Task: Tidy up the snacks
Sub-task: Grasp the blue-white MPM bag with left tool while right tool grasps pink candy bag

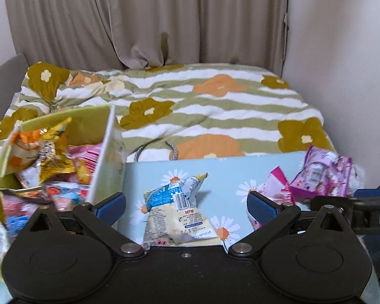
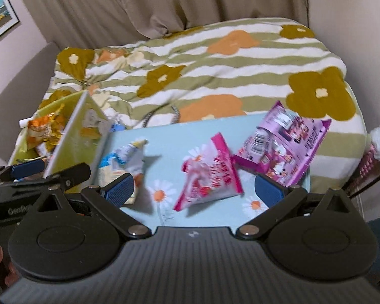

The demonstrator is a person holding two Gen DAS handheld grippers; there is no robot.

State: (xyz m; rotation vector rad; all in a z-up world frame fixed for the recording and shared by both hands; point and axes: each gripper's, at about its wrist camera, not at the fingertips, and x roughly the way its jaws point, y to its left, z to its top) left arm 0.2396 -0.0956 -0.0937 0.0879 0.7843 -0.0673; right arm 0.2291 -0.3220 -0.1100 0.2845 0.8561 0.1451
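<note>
Now, with both grippers spread wide and empty, drop your left gripper (image 1: 186,206) straight over the blue packet (image 1: 176,212) at frame centre, pinch its crimped top, then lift it into the bin (image 1: 102,157) at left.

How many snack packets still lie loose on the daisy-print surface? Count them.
3: blue-and-cream packet nearest the green box, pink packet in the middle, purple packet at the far right. None seems hidden.
</note>
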